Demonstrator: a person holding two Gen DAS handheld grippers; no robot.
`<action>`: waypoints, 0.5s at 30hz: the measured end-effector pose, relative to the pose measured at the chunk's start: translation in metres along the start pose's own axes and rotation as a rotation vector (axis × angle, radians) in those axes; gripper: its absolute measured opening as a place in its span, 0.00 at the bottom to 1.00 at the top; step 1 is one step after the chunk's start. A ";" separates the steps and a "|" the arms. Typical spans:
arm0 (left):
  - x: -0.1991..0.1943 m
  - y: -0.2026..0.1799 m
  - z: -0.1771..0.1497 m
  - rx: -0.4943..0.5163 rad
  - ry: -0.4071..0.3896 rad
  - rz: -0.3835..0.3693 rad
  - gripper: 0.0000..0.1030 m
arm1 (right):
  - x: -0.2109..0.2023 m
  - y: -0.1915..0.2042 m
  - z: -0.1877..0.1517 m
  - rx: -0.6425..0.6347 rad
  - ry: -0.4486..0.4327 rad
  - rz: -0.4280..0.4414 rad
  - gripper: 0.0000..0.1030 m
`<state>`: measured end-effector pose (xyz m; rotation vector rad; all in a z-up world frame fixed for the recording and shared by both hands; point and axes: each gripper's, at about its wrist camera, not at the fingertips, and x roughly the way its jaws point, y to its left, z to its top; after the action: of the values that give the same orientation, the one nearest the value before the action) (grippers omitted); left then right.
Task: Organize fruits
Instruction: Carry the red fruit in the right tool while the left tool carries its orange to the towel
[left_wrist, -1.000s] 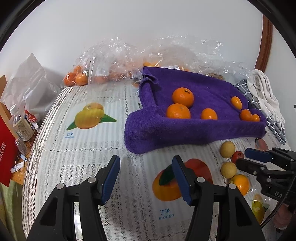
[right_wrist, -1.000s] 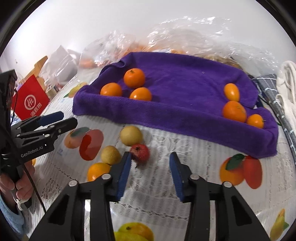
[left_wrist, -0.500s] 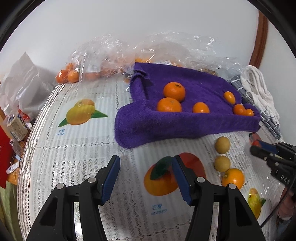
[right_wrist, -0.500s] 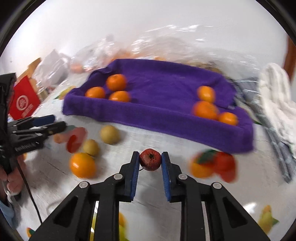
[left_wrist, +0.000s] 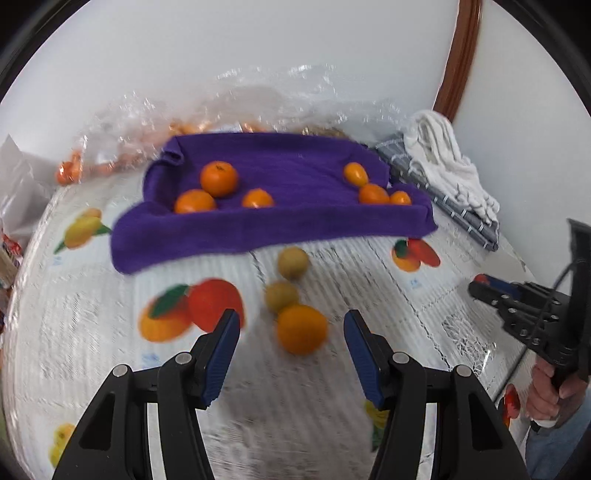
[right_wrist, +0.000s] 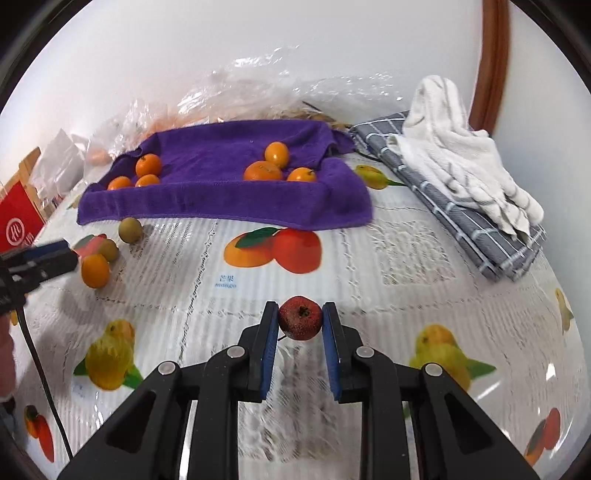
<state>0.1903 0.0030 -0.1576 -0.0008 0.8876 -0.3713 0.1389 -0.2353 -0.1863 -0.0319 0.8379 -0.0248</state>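
White wall backs a surface (right_wrist: 369, 266) covered by a fruit-printed lace cloth, with a purple towel (right_wrist: 221, 206) spread at its far side as the landmark. On the purple towel lie two groups of mandarins: three at its left end (right_wrist: 147, 165) and three toward its right end (right_wrist: 264, 171). In front of the towel's left end, on the bare cloth, sit two small yellow-green fruits (left_wrist: 293, 263) and one loose orange (left_wrist: 302, 329). Folded grey and white cloths (right_wrist: 472, 184) lie to the right of the towel.

The right hand-held gripper (right_wrist: 300, 322) is clamped on a small red fruit (right_wrist: 300, 322), pads pressing both sides, well in front of the towel's right half and apparently clear of the cloth. Its jaws have just been closing, with that fruit between them. The left hand-held gripper (left_wrist: 291, 349) stands apart and empty, angled down toward the loose orange, which lies just beyond the fingertips.

Risks, as judged:
- The red fruit is round and held only near the fingertips; a fast swing or wrist roll could let it slip out and roll off
- Blur in the left view suggests quick travel; closing off-centre could knock the orange into the fruits beside it
- The two tools work near each other in front of the towel and could collide

Both point steeply downward at the surface
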 end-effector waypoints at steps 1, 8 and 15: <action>0.004 -0.003 -0.002 -0.010 0.013 0.010 0.55 | -0.004 -0.004 -0.002 0.001 -0.007 -0.002 0.23; 0.023 -0.005 -0.010 -0.089 0.053 0.041 0.54 | -0.013 -0.013 -0.015 0.005 -0.015 -0.006 0.23; 0.028 -0.010 -0.005 -0.076 0.047 0.076 0.33 | -0.010 -0.011 -0.018 0.000 -0.008 0.007 0.23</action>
<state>0.1994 -0.0148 -0.1807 -0.0280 0.9453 -0.2676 0.1185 -0.2460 -0.1906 -0.0292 0.8299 -0.0182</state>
